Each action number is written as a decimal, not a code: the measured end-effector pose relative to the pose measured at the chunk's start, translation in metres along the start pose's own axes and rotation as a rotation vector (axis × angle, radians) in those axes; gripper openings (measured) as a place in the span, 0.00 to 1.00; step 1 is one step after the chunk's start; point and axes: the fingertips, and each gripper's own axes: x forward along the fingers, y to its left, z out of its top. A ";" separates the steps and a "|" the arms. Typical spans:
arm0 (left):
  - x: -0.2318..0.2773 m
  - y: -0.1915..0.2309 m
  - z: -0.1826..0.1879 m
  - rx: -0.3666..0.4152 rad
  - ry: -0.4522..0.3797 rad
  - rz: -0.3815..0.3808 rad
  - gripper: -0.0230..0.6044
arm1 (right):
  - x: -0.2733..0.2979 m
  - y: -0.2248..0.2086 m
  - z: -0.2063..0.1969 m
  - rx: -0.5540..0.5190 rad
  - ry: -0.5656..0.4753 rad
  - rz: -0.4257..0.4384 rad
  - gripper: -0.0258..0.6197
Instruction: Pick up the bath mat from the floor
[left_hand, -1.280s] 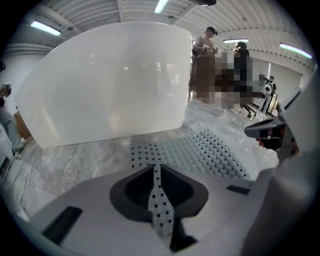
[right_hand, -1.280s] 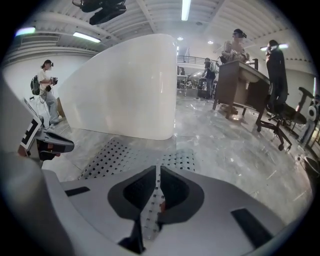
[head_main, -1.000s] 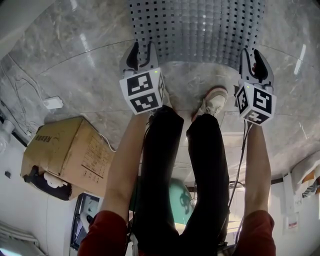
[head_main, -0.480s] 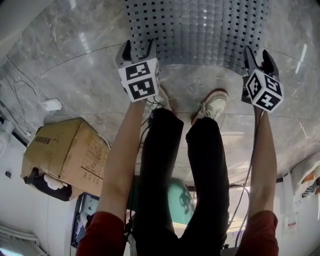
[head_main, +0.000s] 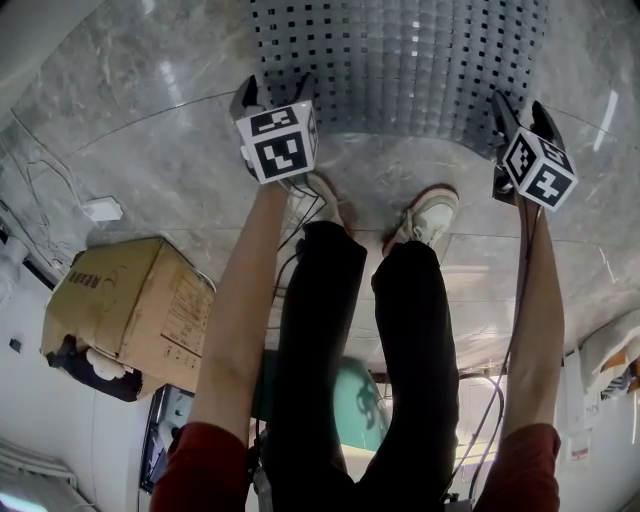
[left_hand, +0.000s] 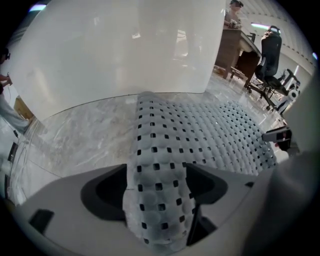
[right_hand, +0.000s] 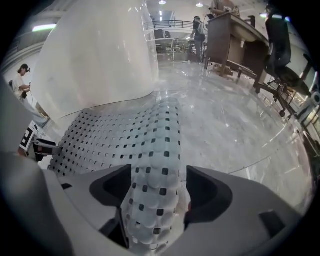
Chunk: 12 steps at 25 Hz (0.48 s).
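Observation:
The bath mat (head_main: 400, 60), pale grey with rows of small square holes, lies on the marble floor at the top of the head view. My left gripper (head_main: 272, 92) is at its near left corner and my right gripper (head_main: 520, 110) at its near right corner. In the left gripper view a raised fold of the mat (left_hand: 156, 165) runs between the jaws of the left gripper (left_hand: 156, 187), which are opening. The right gripper view shows the same: the mat (right_hand: 155, 165) lies between the opening jaws of the right gripper (right_hand: 157, 192). I see neither pair pressing on it.
A cardboard box (head_main: 135, 310) stands on the floor at the left, with a white adapter (head_main: 103, 209) and cable beyond it. The person's shoes (head_main: 430, 215) stand just short of the mat. A white curved wall (left_hand: 125, 50) rises behind the mat; a desk and office chair (left_hand: 270, 50) stand farther off.
Both grippers have moved forward onto the mat's near edge, the right one also outward to the right. Their jaws have spread wider.

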 end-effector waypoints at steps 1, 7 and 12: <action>0.003 0.001 -0.002 -0.008 0.011 0.001 0.60 | 0.002 -0.003 -0.004 0.011 0.012 0.001 0.56; 0.013 0.003 -0.011 -0.002 0.050 -0.003 0.61 | 0.015 -0.010 -0.027 0.064 0.092 0.021 0.56; 0.023 -0.001 -0.017 -0.007 0.076 -0.031 0.61 | 0.022 -0.007 -0.027 0.092 0.108 0.016 0.54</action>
